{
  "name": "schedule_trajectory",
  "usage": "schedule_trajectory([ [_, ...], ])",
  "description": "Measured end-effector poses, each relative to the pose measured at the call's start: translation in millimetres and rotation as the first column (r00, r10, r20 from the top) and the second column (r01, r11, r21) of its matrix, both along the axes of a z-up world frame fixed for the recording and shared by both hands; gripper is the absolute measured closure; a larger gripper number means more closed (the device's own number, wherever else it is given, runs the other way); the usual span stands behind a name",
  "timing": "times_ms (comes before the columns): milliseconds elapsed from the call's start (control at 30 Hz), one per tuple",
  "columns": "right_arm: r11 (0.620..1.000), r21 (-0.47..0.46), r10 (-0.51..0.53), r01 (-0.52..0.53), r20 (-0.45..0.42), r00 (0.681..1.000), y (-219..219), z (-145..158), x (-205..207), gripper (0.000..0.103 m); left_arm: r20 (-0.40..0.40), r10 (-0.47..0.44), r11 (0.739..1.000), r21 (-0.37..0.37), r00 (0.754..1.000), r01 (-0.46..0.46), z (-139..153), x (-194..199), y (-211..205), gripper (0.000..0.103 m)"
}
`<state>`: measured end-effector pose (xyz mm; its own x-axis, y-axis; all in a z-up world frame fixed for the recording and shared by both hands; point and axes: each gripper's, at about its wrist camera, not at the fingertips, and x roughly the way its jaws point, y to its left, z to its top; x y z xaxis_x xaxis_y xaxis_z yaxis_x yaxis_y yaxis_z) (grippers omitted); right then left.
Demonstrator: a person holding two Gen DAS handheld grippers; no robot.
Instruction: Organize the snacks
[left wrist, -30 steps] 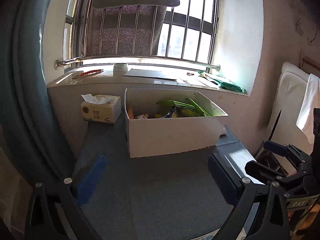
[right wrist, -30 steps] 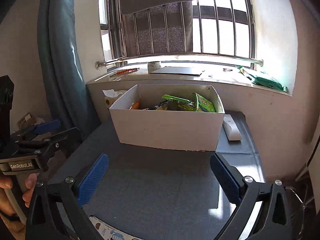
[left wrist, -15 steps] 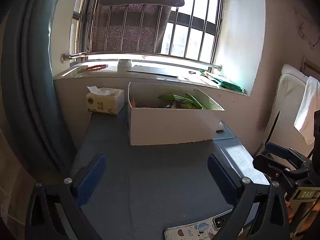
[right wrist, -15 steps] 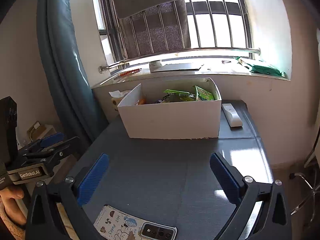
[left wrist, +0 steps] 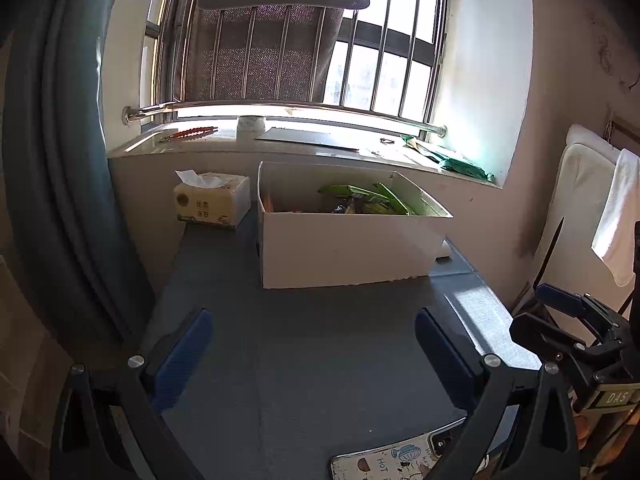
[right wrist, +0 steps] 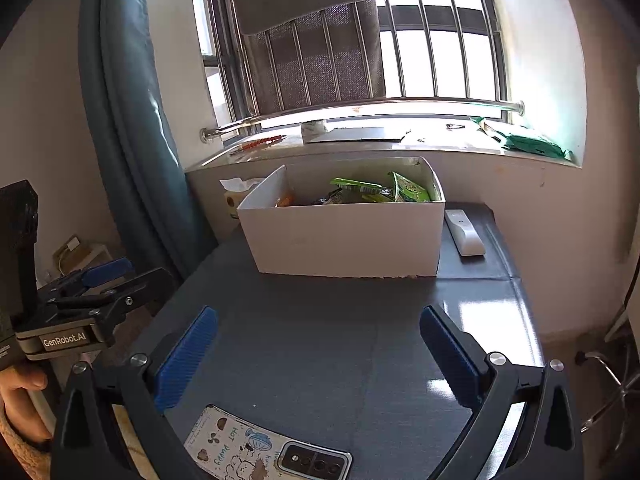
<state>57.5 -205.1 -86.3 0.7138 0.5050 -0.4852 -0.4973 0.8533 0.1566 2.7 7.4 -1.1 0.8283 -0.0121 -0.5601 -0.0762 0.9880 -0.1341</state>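
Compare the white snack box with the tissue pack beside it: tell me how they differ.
The white snack box is plain white and much larger; the tissue pack is small, yellowish and printed. The snack box is open-topped with green snack packets inside; the tissue pack is closed apart from one tissue sticking out of its top. The snack box sits nearer the table's middle; the tissue pack sits against the wall below the sill. Both rest on the grey table.

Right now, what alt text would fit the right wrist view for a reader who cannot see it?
The open, empty right gripper hovers over a gray table, facing a white box of green snack packets below a barred window. A phone lies face down near the camera, and a white remote sits right of the box.
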Motion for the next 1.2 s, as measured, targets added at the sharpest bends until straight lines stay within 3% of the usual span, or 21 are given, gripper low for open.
schedule_trajectory([
  [1200,1.0,0.005,0.018,-0.018,0.003,1.0,3.3,-0.9,-3.8,0.0,-0.015,-0.014,0.999,0.031,1.0,0.014,-2.3,-0.8,-7.9,0.0],
])
